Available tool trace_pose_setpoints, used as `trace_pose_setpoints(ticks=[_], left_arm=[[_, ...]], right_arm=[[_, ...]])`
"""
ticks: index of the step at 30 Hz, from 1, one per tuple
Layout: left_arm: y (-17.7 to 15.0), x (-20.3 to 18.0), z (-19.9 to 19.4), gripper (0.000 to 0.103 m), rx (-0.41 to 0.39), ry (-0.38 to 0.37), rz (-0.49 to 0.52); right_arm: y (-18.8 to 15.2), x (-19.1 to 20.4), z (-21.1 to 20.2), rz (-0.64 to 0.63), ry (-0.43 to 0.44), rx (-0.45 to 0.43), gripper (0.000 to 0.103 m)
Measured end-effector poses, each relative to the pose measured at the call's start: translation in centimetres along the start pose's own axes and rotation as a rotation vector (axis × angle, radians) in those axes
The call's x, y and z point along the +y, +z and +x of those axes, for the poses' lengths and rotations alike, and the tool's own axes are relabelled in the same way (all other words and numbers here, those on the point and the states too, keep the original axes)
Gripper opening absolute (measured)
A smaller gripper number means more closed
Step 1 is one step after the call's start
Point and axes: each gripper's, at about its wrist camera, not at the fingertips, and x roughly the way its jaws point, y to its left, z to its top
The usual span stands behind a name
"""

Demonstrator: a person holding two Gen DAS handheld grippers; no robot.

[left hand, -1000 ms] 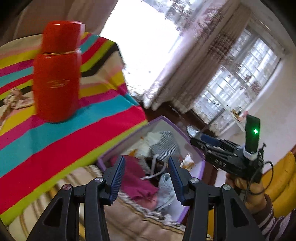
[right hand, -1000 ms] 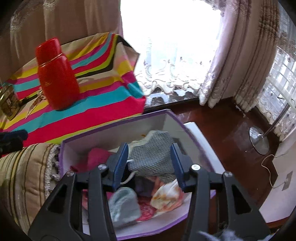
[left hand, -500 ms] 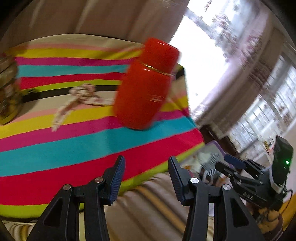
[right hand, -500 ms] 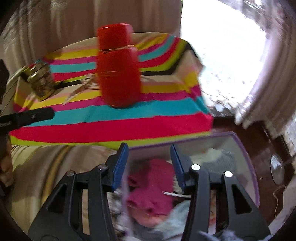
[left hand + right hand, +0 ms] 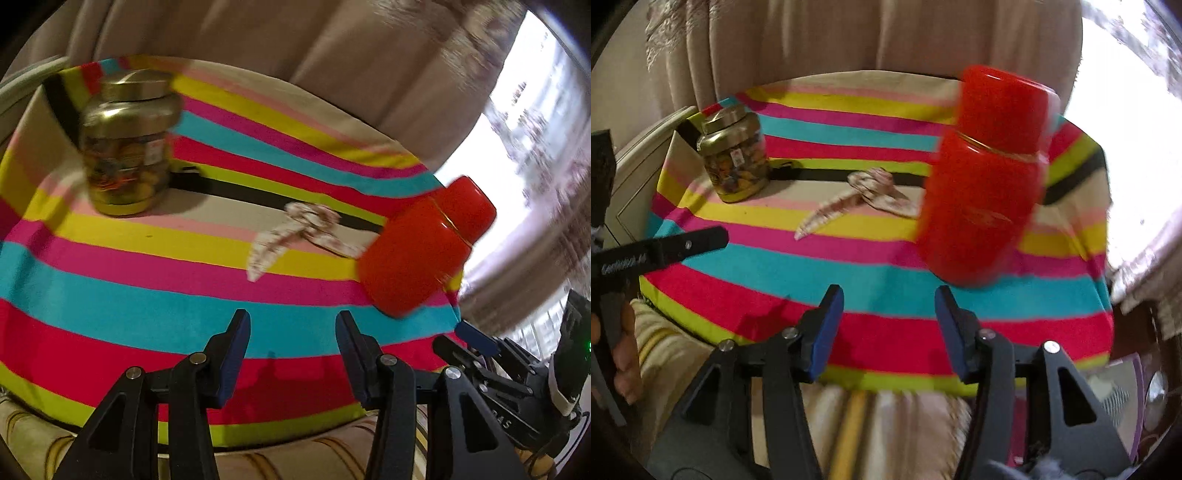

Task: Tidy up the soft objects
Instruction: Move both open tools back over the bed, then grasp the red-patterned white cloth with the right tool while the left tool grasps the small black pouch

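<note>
Ahead of both tools lies a round table draped in a cloth of bright yellow, pink, turquoise and red stripes. Left tool: jaws stand moderately apart with nothing between them, pointing down at the red and turquoise bands near the table's front edge. Right tool: jaws likewise apart and empty, having just been opening; they hang over the same front bands. Beyond the left tool, slightly to its right, lies the task's visible soft item, a knotted strip of pale floral-patterned fabric, flat on the cloth near the table's middle; from the right tool it sits ahead and a little left. A glossy red lidded flask stands ahead and right of the right tool, just beside the fabric strip. A glass jar with a gold lid, its contents blurred, stands far ahead to the left. Low at the right tool's right shows part of a purple-rimmed box holding a grey-patterned cloth.
</note>
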Motion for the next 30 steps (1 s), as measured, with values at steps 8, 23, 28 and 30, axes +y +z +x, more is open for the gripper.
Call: trace_pose_setpoints(ticks=[8, 23, 28, 30], left_arm=[[0.9, 2.5, 0.0, 0.049, -0.016, 0.034, -0.038], [2.7, 5.9, 2.7, 0.049, -0.009, 0.105, -0.089], [4.1, 6.5, 4.4, 0.049, -0.035, 0.156, -0.108], [4.8, 6.3, 5.7, 0.049, -0.034, 0.183, -0.098]], right_arm=[[4.9, 2.9, 6.2, -0.016, -0.011, 0.002, 0.075], [9.5, 3.2, 18.2, 0.051, -0.057, 0.091, 0.078], [10.2, 2.6, 20.3, 0.066, -0.071, 0.095, 0.078], [10.4, 2.3, 21.2, 0.066, -0.086, 0.097, 0.078]])
